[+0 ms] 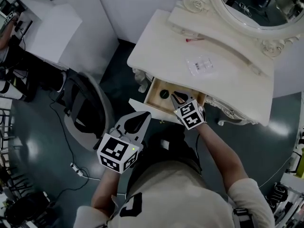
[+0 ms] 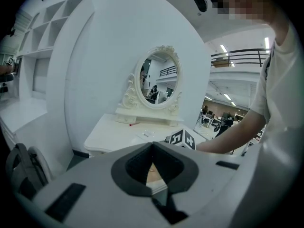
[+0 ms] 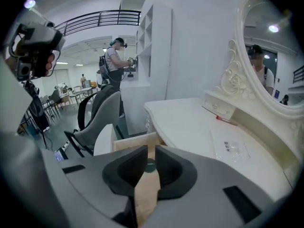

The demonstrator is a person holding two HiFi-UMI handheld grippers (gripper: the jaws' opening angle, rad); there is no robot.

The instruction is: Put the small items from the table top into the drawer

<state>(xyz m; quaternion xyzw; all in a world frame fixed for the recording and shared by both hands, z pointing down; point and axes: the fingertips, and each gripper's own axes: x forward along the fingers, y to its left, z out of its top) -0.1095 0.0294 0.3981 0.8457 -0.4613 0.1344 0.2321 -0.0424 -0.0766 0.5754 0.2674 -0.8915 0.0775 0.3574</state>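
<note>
The white dressing table [image 1: 228, 87] has its wooden drawer [image 1: 153, 99] pulled out. A small dark round item [image 1: 164, 94] lies inside the drawer. My right gripper [image 1: 176, 98] hangs over the drawer just right of that item, its jaws nearly together with nothing held. In the right gripper view the round item [image 3: 150, 166] shows through the narrow slit at the right gripper [image 3: 150, 152]. A red stick [image 1: 194, 40] and a clear plastic bag [image 1: 202, 64] lie on the table top. My left gripper [image 1: 141, 119] is shut and empty, held in front of the drawer.
An oval mirror [image 1: 251, 6] stands at the back of the table. A grey office chair [image 1: 88, 108] sits left of the drawer, near my left gripper. Cables lie on the dark floor [image 1: 71, 165]. Other people work at shelves in the background [image 3: 114, 56].
</note>
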